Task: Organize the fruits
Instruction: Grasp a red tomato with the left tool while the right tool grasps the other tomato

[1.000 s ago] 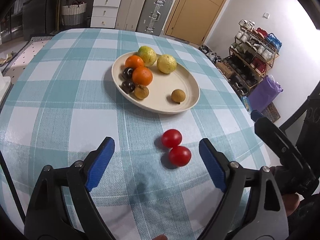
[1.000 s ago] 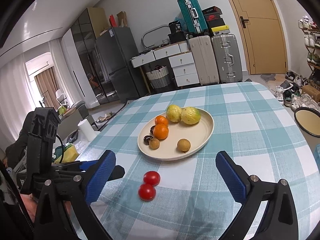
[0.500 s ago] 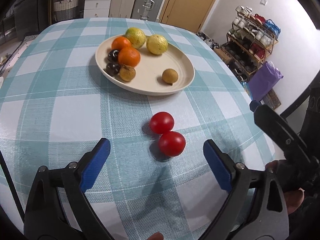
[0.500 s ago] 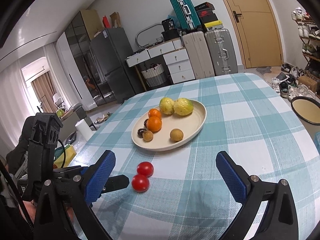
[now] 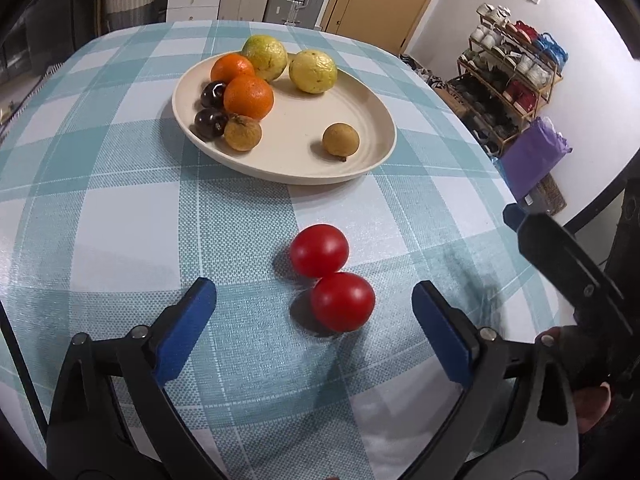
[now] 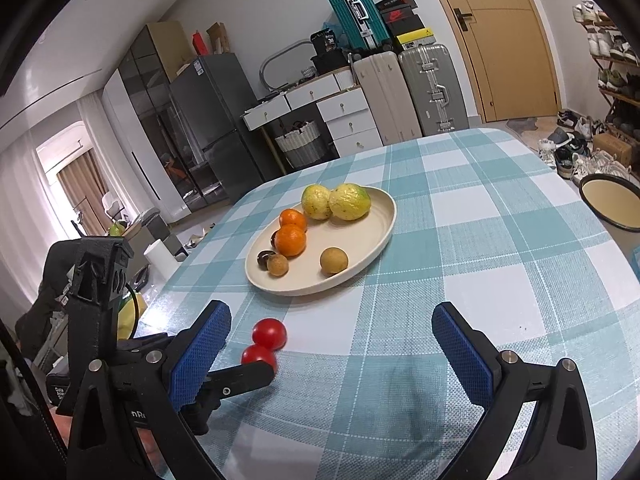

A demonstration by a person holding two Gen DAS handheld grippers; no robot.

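Approach step: left tongs [image 5: 314,312], jaws opening and empty, frame the near tomato [image 5: 342,301] on the counter [image 5: 120,232]; right tongs [image 6: 332,350] wide, empty. Next: close, carry to plate [image 5: 372,120].

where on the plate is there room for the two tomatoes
The plate is bare across its middle and right side, between the yellow fruit and the lone brown fruit. Its left side is crowded with the oranges and dark fruits.

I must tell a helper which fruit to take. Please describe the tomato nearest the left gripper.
On the checked tablecloth, in front of the cream plate, two red tomatoes touch. The nearer tomato lies farther from the plate than its twin.
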